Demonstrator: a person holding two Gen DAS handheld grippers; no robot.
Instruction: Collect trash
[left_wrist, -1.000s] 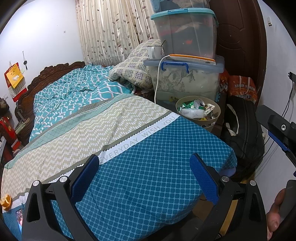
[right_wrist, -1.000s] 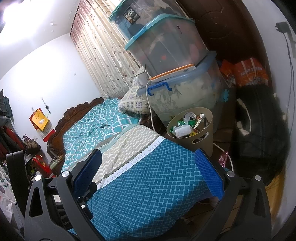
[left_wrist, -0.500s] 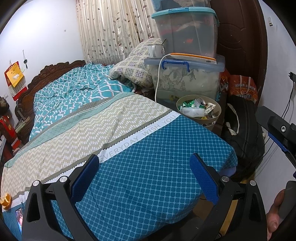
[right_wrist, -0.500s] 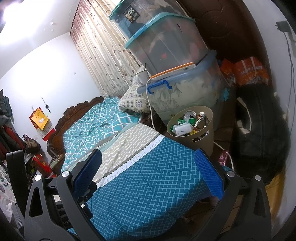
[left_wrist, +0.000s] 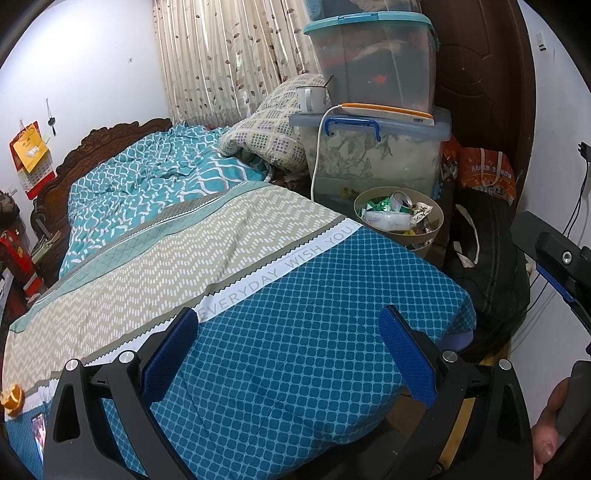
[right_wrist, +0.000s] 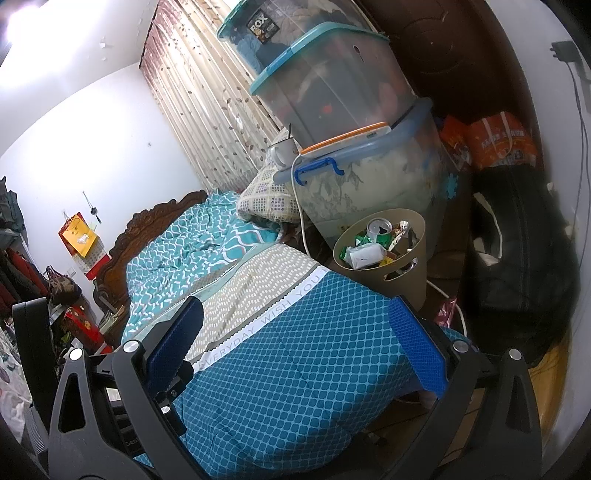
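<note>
A beige trash bin (left_wrist: 436, 218) stands on the floor past the bed's far corner, full of wrappers, a white packet and a can (left_wrist: 402, 201). It also shows in the right wrist view (right_wrist: 406, 273). My left gripper (left_wrist: 291, 354) is open and empty, low over the blue quilt (left_wrist: 295, 314). My right gripper (right_wrist: 295, 343) is open and empty over the same quilt. A small orange scrap (left_wrist: 12, 398) lies on the bed at the far left edge.
Stacked plastic storage boxes (left_wrist: 373, 147) with a mug (left_wrist: 308, 99) and a white cable stand behind the bin. A black bag (left_wrist: 487, 266) and orange bags (left_wrist: 487, 173) lie by the brown door. A pillow (left_wrist: 266, 136) and headboard (left_wrist: 110, 140) are farther back.
Both views have shifted only slightly; the bed and bin sit a touch lower in the left wrist view. Both grippers stay open and empty.
</note>
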